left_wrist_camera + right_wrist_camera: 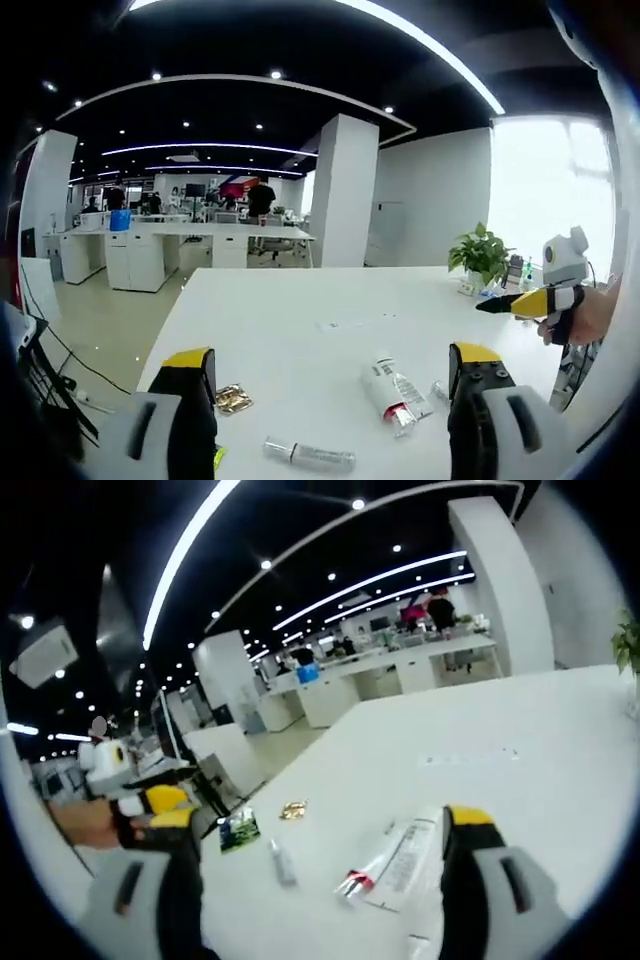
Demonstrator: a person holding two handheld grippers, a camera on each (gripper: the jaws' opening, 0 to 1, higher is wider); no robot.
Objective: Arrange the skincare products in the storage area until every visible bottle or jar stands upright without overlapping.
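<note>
Both grippers hung over the white counter with fingers spread wide, holding nothing. The big white tube lay flat on the counter. A small silver tube and a gold packet lay near the big tube.

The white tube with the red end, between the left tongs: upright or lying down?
Lying down. The white tube rests lengthwise flat on the white table, its red end nearest the camera.

bright ceiling strips, window glare, blurred fisheye-warped edges.
</note>
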